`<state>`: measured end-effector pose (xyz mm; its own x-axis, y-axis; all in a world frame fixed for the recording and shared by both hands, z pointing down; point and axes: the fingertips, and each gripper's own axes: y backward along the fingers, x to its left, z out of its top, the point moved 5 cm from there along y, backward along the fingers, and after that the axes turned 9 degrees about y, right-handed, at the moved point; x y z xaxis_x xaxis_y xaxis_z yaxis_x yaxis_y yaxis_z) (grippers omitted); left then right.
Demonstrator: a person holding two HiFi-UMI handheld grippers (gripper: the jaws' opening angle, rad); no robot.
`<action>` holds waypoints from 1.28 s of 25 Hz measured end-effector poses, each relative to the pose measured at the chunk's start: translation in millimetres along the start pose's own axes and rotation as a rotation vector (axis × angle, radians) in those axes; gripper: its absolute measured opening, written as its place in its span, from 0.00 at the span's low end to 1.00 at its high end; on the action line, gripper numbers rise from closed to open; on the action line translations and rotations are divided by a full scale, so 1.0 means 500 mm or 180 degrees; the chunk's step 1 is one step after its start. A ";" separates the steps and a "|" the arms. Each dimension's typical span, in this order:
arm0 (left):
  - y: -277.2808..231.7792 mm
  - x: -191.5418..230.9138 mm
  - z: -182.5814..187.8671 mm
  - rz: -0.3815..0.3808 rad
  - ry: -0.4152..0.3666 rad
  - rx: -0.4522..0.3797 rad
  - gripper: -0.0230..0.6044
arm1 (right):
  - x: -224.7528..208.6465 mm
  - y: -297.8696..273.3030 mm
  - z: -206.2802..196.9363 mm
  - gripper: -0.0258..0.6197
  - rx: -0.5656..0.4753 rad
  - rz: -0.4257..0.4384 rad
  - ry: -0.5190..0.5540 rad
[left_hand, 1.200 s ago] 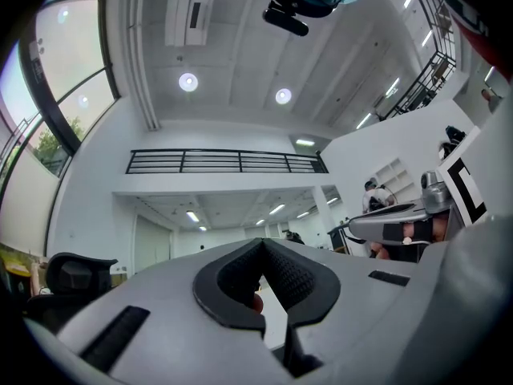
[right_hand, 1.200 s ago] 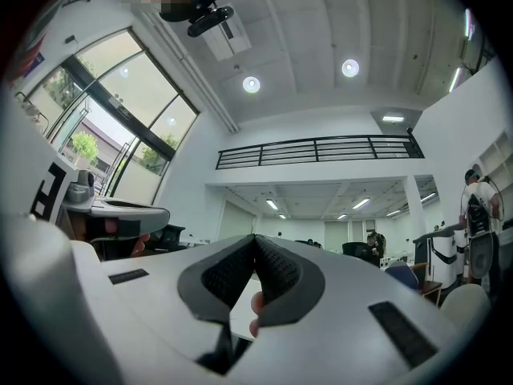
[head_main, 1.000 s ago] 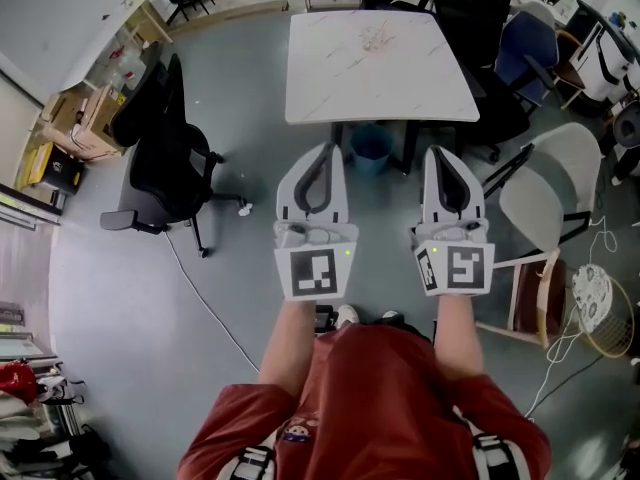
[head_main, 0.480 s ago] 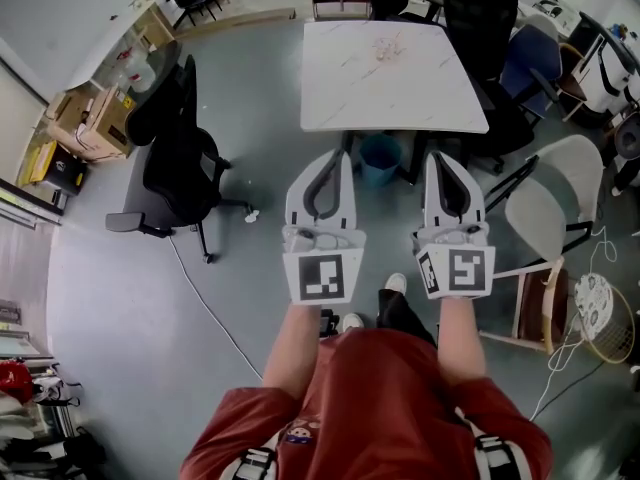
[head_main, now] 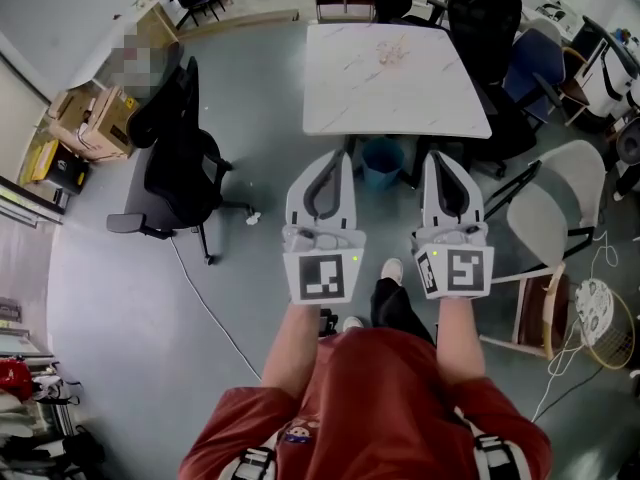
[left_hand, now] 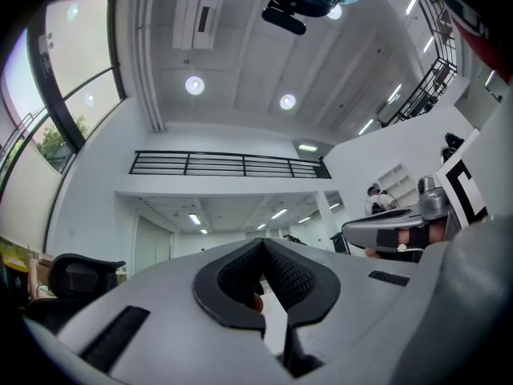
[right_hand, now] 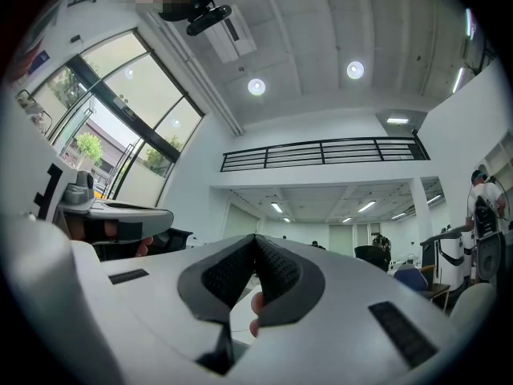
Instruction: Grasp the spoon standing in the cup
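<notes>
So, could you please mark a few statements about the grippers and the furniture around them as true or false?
1. The left gripper and the right gripper are held over the grey floor, short of the white marble-patterned table. True.
2. The left gripper is clamped on an object. False: its jaws meet at the tips with nothing between them.
3. A blue bin stands under the table. True.
4. The black office chair stands at the person's right. False: it is at the left; a white chair is at the right.
5. The right gripper's jaws are wide apart. False: they are together.
</notes>
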<state>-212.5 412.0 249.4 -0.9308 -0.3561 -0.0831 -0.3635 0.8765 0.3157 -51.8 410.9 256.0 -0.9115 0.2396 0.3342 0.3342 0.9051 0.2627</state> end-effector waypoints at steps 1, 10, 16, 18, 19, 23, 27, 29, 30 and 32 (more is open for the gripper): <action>-0.006 -0.002 -0.001 -0.0026 -0.0070 0.0015 0.04 | -0.005 -0.002 -0.003 0.05 0.0004 -0.0004 -0.0003; -0.087 -0.021 -0.036 -0.0167 -0.0493 0.0160 0.04 | -0.064 -0.050 -0.064 0.05 0.0024 -0.0037 -0.0104; -0.195 -0.043 -0.077 -0.0236 -0.0586 0.0242 0.04 | -0.137 -0.120 -0.128 0.05 0.0070 -0.0054 -0.0168; -0.241 -0.051 -0.091 -0.0223 -0.0533 0.0241 0.04 | -0.169 -0.149 -0.148 0.05 0.0077 -0.0051 -0.0191; -0.264 -0.055 -0.099 -0.0182 -0.0402 0.0210 0.04 | -0.186 -0.163 -0.158 0.05 0.0080 -0.0055 -0.0201; -0.349 -0.073 -0.126 -0.0084 -0.0063 0.0175 0.04 | -0.254 -0.211 -0.195 0.05 0.0119 -0.0081 -0.0191; -0.431 -0.092 -0.148 -0.0065 0.0014 0.0185 0.04 | -0.311 -0.261 -0.227 0.05 0.0128 -0.0087 -0.0133; -0.467 -0.101 -0.158 -0.0031 0.0115 0.0173 0.04 | -0.333 -0.285 -0.238 0.05 0.0091 -0.0090 -0.0116; -0.483 -0.104 -0.162 -0.0069 -0.0005 0.0200 0.04 | -0.343 -0.296 -0.244 0.05 0.0077 -0.0088 -0.0127; -0.515 -0.112 -0.171 -0.0074 -0.0036 0.0214 0.04 | -0.364 -0.316 -0.258 0.05 0.0073 -0.0083 -0.0133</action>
<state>-63.3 178.6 253.9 -0.9223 -0.3731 -0.1004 -0.3864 0.8880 0.2493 92.3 179.1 270.4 -0.9292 0.2299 0.2893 0.3051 0.9190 0.2498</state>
